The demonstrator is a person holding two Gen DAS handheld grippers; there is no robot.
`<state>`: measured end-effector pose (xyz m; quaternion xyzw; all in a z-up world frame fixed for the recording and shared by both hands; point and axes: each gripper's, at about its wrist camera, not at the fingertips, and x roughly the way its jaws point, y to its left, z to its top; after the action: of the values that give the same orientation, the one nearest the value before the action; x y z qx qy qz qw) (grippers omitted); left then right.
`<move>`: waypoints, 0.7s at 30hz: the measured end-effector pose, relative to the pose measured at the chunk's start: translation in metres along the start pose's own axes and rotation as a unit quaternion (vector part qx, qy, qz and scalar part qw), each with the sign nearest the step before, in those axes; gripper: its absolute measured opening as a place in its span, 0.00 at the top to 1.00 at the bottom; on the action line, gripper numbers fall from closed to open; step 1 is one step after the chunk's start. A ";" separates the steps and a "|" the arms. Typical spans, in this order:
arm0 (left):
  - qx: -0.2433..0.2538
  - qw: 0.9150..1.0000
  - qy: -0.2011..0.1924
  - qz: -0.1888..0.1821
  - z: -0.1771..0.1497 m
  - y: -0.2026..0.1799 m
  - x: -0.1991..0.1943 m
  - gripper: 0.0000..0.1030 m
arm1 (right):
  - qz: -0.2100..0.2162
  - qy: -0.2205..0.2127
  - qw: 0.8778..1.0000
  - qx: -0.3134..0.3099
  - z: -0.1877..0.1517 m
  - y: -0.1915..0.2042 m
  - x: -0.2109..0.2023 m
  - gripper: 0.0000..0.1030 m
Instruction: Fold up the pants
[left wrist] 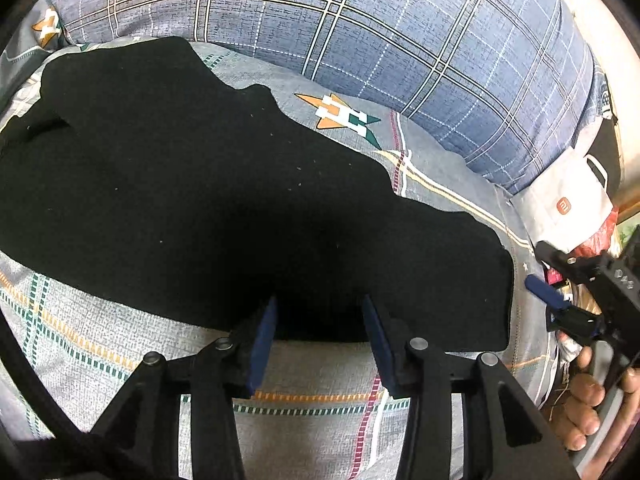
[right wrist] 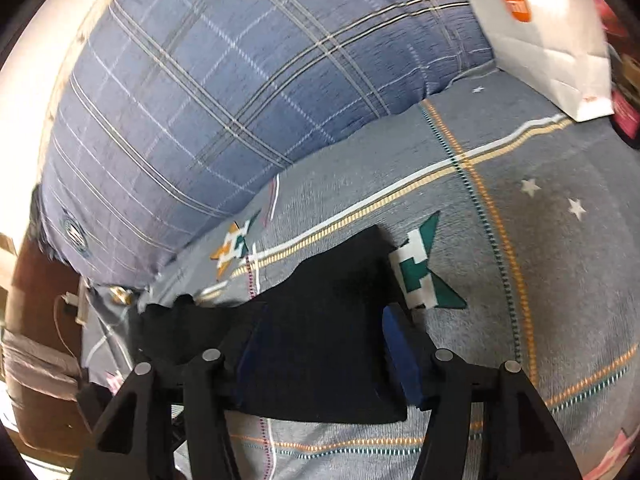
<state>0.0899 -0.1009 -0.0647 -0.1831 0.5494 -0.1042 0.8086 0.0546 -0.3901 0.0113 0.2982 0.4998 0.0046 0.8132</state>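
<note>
2 grippers, left [left wrist: 320, 320] and right [right wrist: 324, 344], agape over black pants [left wrist: 200, 184]; white bag [left wrist: 560, 200], orange logo

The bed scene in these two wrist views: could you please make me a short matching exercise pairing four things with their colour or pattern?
Things:
1. pants
2. pillow
3. paper bag
4. bedsheet

Descriptions:
A. white with an orange logo
B. plain black
C. grey with stars and striped lines
D. blue with a plaid pattern

Pairs: 1-B, 2-D, 3-A, 4-C
</note>
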 end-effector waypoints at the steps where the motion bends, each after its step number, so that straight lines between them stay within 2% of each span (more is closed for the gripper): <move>1: -0.002 1.000 0.000 -0.001 0.001 0.001 0.000 0.56 | -0.005 0.007 1.000 -0.001 0.001 0.001 0.006 0.40; 4: -0.015 1.000 -0.006 0.004 0.008 0.009 -0.003 0.56 | -0.040 0.023 0.999 0.002 0.000 -0.005 0.020 0.45; 6: -0.026 1.000 -0.006 0.002 0.011 0.015 -0.003 0.57 | -0.043 0.029 0.999 0.006 0.004 -0.009 0.024 0.62; 7: -0.029 1.000 -0.004 0.000 0.012 0.017 -0.003 0.57 | -0.039 0.030 0.999 0.003 0.007 -0.009 0.027 0.64; 8: -0.029 1.000 -0.002 0.000 0.014 0.018 -0.002 0.62 | -0.046 0.035 0.998 -0.002 0.010 -0.007 0.033 0.65; 9: -0.027 1.000 -0.001 0.002 0.014 0.019 -0.001 0.74 | -0.058 0.042 0.997 -0.009 0.012 -0.006 0.040 0.70; 10: -0.025 1.000 0.001 0.001 0.015 0.019 -0.001 0.81 | -0.066 0.049 0.996 -0.014 0.013 -0.007 0.047 0.77; 11: -0.026 1.000 0.002 -0.005 0.015 0.019 -0.002 0.84 | -0.078 0.059 0.995 -0.024 0.015 -0.004 0.056 0.90; 13: -0.025 0.999 -0.012 -0.017 0.013 0.022 -0.013 0.89 | -0.080 0.043 0.996 -0.022 0.019 -0.002 0.051 0.92; 16: -0.003 0.998 -0.047 -0.030 0.007 0.015 -0.030 0.89 | -0.053 -0.017 0.998 -0.040 0.027 0.013 0.022 0.92; 18: 0.003 0.999 -0.041 -0.024 0.007 0.010 -0.025 0.89 | -0.046 -0.042 0.996 -0.058 0.032 0.021 0.015 0.92; 21: 0.008 1.000 -0.011 -0.006 0.007 0.009 -0.001 0.89 | -0.086 0.001 0.996 -0.037 0.041 0.005 0.047 0.92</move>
<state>0.0958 -0.0910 -0.0646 -0.1812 0.5381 -0.1116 0.8156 0.1128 -0.3910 -0.0116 0.2235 0.5238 -0.0470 0.8207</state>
